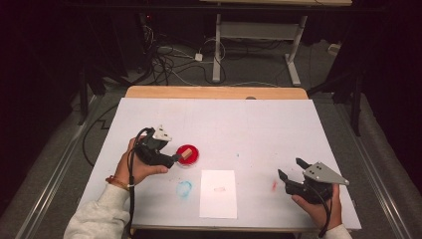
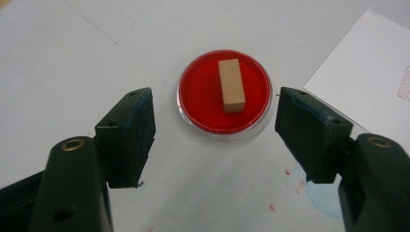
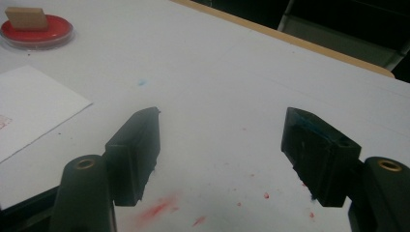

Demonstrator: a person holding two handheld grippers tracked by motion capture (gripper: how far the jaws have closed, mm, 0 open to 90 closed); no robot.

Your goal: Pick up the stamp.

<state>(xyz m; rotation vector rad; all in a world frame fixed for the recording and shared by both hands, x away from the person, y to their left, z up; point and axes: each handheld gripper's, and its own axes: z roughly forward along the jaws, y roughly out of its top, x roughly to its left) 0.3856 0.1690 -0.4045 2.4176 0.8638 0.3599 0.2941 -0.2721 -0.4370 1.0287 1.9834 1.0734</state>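
A lab or recording workspace is suggested. A white-covered table (image 1: pixel 219 124) with a wooden edge is set on grey carpet in a darkened room. Tangled cables (image 1: pixel 169 62) are seen on the floor at upper centre, beside a height-adjustable desk frame (image 1: pixel 259 35).

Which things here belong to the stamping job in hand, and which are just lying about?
In the job:
- wooden stamp block, lying in the red ink pad dish
- white paper sheet with a faint red print
- left gripper, open, facing the dish

Lying about:
- right gripper, open, idle over the table
- blue smear
- red smudge
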